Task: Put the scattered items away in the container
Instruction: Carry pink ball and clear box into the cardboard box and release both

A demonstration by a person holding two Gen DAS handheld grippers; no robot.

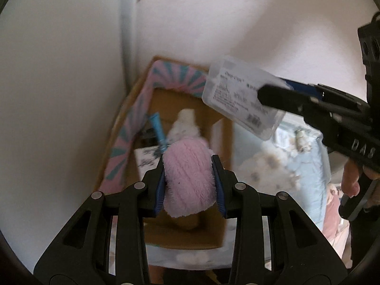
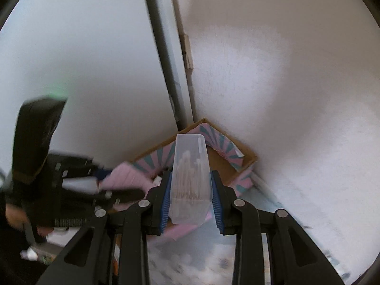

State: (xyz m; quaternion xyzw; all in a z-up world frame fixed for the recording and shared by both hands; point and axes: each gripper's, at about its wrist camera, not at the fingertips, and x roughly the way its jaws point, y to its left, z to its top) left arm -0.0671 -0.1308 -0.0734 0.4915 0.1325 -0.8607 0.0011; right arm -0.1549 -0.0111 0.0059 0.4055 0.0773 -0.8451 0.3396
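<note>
My left tool (image 1: 190, 185) clamps a fluffy pink sock (image 1: 188, 182) at lower centre, above the brown cardboard box (image 1: 166, 235); my right tool (image 2: 191, 198) clamps a clear plastic swab case (image 2: 190, 180).

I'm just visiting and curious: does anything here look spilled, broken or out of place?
Nothing stands out. The left tongs grip a fluffy pink sock and the right tongs a clear plastic box, both above the cardboard box in the corner. Motion blur hides finer detail.

The pink fluffy cloth (image 1: 188, 180) looks soft and fuzzy. The clear plastic box (image 2: 190, 178) is smooth and a little cloudy, with a paper label. The cardboard box (image 1: 215, 237) is matt brown, its flaps printed pink and teal. At 12 o'clock, the wall (image 2: 273, 71) is matt, faintly rough.
</note>
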